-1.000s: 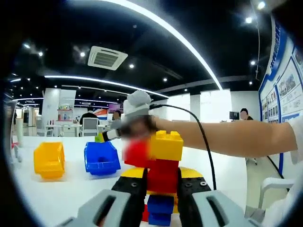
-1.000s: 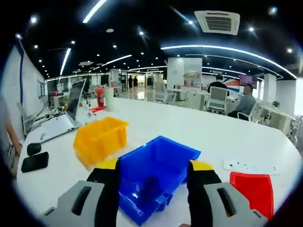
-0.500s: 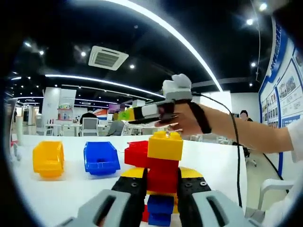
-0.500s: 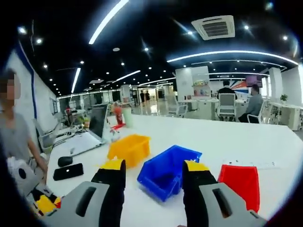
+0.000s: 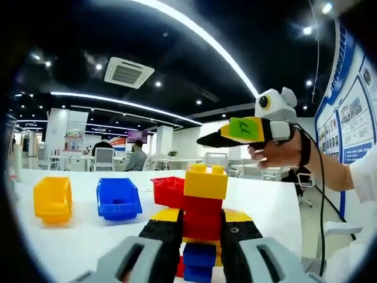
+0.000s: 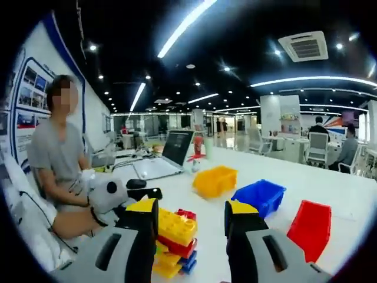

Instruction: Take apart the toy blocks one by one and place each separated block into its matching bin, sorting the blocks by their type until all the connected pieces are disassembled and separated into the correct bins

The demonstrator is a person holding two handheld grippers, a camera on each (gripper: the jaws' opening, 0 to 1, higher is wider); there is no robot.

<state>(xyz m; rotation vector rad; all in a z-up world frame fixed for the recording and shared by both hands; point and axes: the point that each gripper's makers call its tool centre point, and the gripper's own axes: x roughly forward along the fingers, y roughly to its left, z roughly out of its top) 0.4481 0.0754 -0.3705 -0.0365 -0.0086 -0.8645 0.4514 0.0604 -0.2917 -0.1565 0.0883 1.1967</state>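
Observation:
My left gripper [image 5: 200,217] is shut on a stack of toy blocks [image 5: 202,215]: a yellow block [image 5: 205,181] on top, red under it, blue and yellow at the bottom. Beyond the stack the yellow bin [image 5: 52,199], blue bin [image 5: 118,198] and red bin [image 5: 169,190] stand in a row on the white table. A hand holds my right gripper [image 5: 206,140] in the air, up and to the right of the stack. In the right gripper view my right gripper [image 6: 189,213] is open and holds nothing. The stack [image 6: 175,229] sits just behind its left jaw, held by the left gripper [image 6: 144,194].
The white table [image 6: 347,197] stretches far to the right. A laptop [image 6: 168,154] and small items lie at its far side past the yellow bin [image 6: 215,180], blue bin [image 6: 259,196] and red bin [image 6: 311,227]. A person [image 6: 56,159] sits at the left.
My right gripper has pulled back from above the blue bin and turned toward the stack; in the left gripper view it rose and moved right. The left gripper holds the stack still.

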